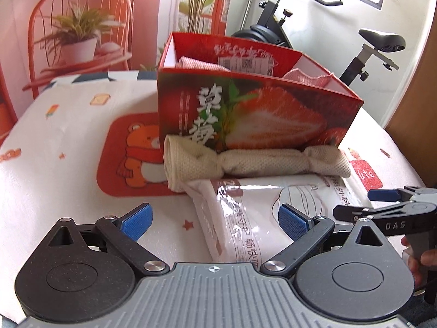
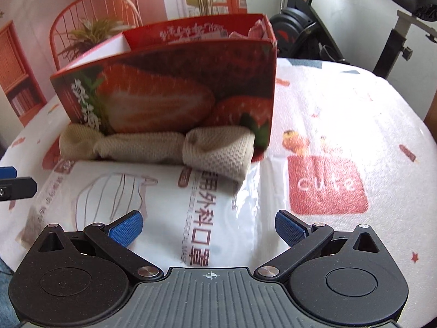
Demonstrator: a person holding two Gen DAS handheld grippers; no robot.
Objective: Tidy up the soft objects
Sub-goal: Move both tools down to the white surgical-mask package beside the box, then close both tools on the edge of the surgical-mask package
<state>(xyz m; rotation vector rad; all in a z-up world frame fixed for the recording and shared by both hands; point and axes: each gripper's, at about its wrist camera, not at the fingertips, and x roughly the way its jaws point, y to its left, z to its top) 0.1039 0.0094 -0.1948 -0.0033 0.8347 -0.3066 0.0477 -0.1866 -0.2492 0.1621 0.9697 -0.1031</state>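
A red strawberry box point(image 1: 254, 109) point(image 2: 174, 93) stands open on the table, with pink cloths point(image 1: 306, 78) inside. A rolled beige towel point(image 1: 245, 161) point(image 2: 153, 147) lies against its front wall. In front of the towel lies a white plastic pack of masks point(image 1: 259, 213) point(image 2: 169, 199). My left gripper point(image 1: 215, 221) is open just above the pack's near left end, nothing between its blue pads. My right gripper point(image 2: 209, 228) is open over the pack's near right part. In the left wrist view the right gripper point(image 1: 382, 202) shows at the right edge, held by a hand point(image 1: 420, 257).
A white printed tablecloth point(image 1: 54, 164) point(image 2: 341, 114) covers the table, with an orange bear mat point(image 1: 131, 153) left of the box. A wall print of a chair and plants stands behind; an exercise bike point(image 1: 355, 41) point(image 2: 382, 27) is at the back right.
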